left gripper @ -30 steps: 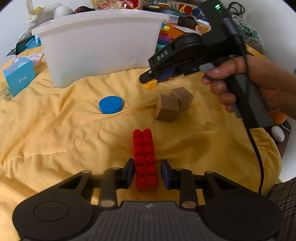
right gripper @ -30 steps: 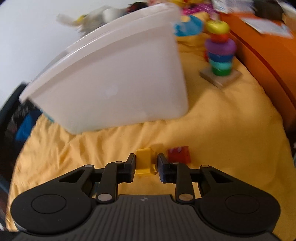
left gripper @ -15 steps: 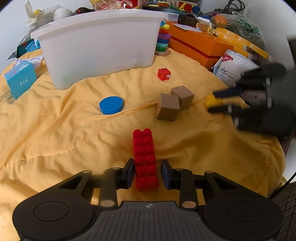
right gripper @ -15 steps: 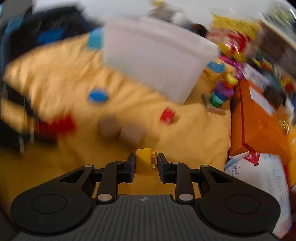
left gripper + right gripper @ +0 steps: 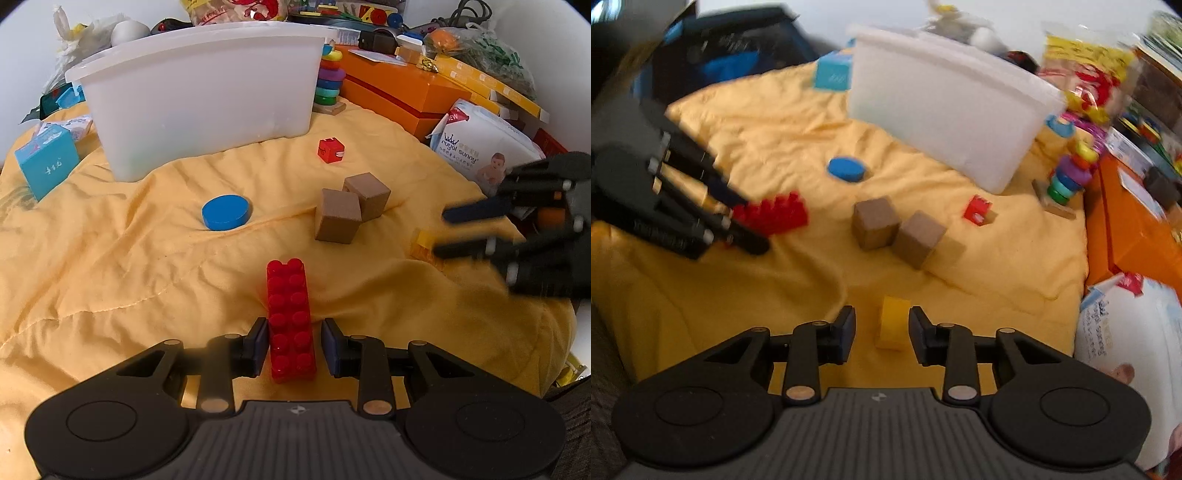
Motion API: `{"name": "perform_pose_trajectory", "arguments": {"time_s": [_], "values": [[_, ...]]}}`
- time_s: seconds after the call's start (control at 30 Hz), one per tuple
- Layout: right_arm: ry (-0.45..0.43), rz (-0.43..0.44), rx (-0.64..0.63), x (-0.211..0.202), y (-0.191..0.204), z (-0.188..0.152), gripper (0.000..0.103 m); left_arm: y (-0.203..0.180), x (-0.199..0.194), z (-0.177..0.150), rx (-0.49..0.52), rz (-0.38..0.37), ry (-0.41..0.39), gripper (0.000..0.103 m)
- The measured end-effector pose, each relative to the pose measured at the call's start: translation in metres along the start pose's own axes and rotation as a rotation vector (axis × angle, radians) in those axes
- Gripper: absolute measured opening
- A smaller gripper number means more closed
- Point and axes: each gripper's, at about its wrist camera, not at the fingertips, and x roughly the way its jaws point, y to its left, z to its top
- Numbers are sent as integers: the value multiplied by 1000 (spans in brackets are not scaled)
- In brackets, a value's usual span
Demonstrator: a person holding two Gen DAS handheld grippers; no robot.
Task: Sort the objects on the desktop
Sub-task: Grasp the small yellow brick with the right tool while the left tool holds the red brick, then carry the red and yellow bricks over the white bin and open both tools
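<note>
With the right gripper [image 5: 880, 330] opening around the small yellow brick [image 5: 892, 325], pads clear of it, the brick may tumble on the rumpled yellow cloth [image 5: 798, 122], while the left gripper [image 5: 293, 349] brackets the long red brick [image 5: 291, 317] without visibly clamping it, far from the white bin [image 5: 199, 96] at 11 o'clock.

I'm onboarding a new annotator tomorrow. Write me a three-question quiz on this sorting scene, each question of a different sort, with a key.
1. True or false: the two brown wooden cubes touch each other.
2. Which thing lies between the right gripper's fingers? A) blue disc B) yellow brick C) small red cube
3. Fill in: the long red brick lies on the ____ cloth, between the left gripper's fingers.

Key: 1 true. 2 B; the fingers are opening and stand clear of it. 3 yellow.
</note>
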Motion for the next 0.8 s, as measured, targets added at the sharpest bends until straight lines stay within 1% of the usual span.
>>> {"name": "perform_pose_trajectory", "arguments": {"time_s": [0.07,0.13,0.2,0.23,0.3,0.33,0.37,0.4,0.43,0.47,0.5,0.53,0.6,0.67,0.73,0.8], "values": [[-53,-5,140,-4,-17,1,35,1,0,-1,-4,0,2,34],[-61,26,297,-1,-37,-2,35,0,0,-1,-2,1,1,34],[-30,48,341,8,-44,-6,35,0,0,-1,4,3,2,34],[-4,60,341,15,-44,-9,36,0,0,-1,3,3,2,34],[-19,108,342,17,-41,-12,35,0,0,-2,-2,4,3,34],[-4,139,333,19,-37,-11,35,-1,0,-2,-5,5,2,34],[21,155,308,22,-31,-10,35,-1,0,-2,-7,5,3,34],[29,151,273,25,-24,-11,34,-1,0,-1,-6,6,3,34],[14,123,225,24,-16,-12,31,-1,1,-1,-5,6,5,35],[9,104,197,23,-11,-12,27,-1,1,0,-7,10,5,27],[7,104,191,22,-9,-12,17,0,0,0,-9,9,4,27],[8,100,192,22,-9,-11,17,0,-2,2,-11,0,-4,27],[10,92,176,19,-9,-7,17,2,-11,8,-10,-12,-37,27],[-7,98,163,14,-13,1,17,4,-24,21,9,-8,-79,27],[-48,89,162,6,-23,15,17,9,-41,41,13,6,-146,27],[-110,86,173,-5,-37,36,17,18,-57,67,9,28,-216,27]]}}
